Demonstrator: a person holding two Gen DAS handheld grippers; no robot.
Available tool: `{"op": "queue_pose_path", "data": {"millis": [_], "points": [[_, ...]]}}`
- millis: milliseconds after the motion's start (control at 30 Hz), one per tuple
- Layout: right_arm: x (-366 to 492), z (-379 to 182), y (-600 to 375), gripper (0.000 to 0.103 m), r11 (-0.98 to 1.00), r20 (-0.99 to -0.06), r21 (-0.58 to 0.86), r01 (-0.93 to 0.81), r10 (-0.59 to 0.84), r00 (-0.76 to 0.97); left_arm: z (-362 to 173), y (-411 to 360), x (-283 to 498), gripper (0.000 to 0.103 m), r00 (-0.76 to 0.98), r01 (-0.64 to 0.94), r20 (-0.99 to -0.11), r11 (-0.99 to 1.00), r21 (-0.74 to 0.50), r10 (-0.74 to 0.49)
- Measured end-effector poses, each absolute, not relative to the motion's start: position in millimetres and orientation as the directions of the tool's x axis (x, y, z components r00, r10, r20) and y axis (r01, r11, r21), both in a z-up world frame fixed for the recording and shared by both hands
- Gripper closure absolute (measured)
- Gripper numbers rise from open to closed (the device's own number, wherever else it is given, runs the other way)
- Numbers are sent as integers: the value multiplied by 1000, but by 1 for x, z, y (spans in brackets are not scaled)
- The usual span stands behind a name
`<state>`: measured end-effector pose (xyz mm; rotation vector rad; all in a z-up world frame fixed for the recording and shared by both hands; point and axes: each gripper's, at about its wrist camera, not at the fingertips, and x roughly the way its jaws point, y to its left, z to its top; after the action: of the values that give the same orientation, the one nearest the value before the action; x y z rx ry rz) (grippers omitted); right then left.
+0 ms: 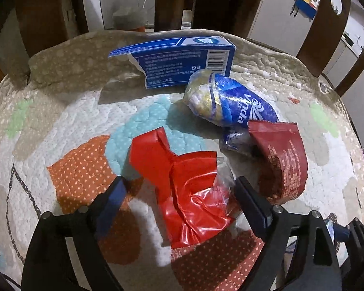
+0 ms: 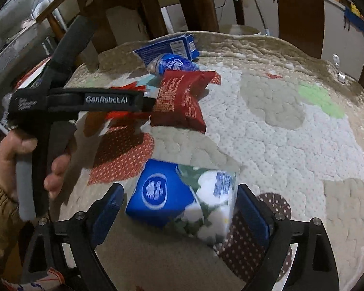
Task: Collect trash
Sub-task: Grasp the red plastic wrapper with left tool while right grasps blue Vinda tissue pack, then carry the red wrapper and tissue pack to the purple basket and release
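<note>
In the left wrist view my left gripper (image 1: 179,191) is open, its fingers on either side of a crumpled bright red plastic wrapper (image 1: 184,186) on the quilted cushion (image 1: 60,121). Beyond it lie a dark red snack bag (image 1: 284,160), a blue Vinda tissue wrapper (image 1: 228,101) and a torn blue carton (image 1: 182,58). In the right wrist view my right gripper (image 2: 179,198) is open around a blue and white tissue pack (image 2: 182,198), which touches the right pad and looks blurred. The left gripper's body (image 2: 85,101) shows there near the snack bag (image 2: 179,99).
The quilted cushion (image 2: 279,133) covers a round seat with dark wooden chair backs (image 1: 172,0) behind it. The carton (image 2: 167,47) and Vinda wrapper (image 2: 174,65) sit at the cushion's far edge. White cabinets (image 1: 279,19) stand further back.
</note>
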<state>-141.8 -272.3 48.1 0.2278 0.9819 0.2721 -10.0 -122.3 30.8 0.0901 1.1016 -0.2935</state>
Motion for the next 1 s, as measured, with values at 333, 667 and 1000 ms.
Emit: {"op": "queue_pose_path", "data": {"millis": [333, 667, 1000], "points": [[-152, 53, -291, 24, 931, -772, 361, -56, 333, 541, 58, -98, -38, 51, 465, 249, -859, 963, -107, -216], [-183, 73, -319, 24, 928, -744, 372, 14, 289, 602, 84, -100, -77, 51, 495, 256, -838, 960, -109, -228], [-216, 94, -355, 24, 928, -724, 362, 93, 217, 654, 109, -129, -117, 51, 522, 324, -820, 944, -64, -235]]}}
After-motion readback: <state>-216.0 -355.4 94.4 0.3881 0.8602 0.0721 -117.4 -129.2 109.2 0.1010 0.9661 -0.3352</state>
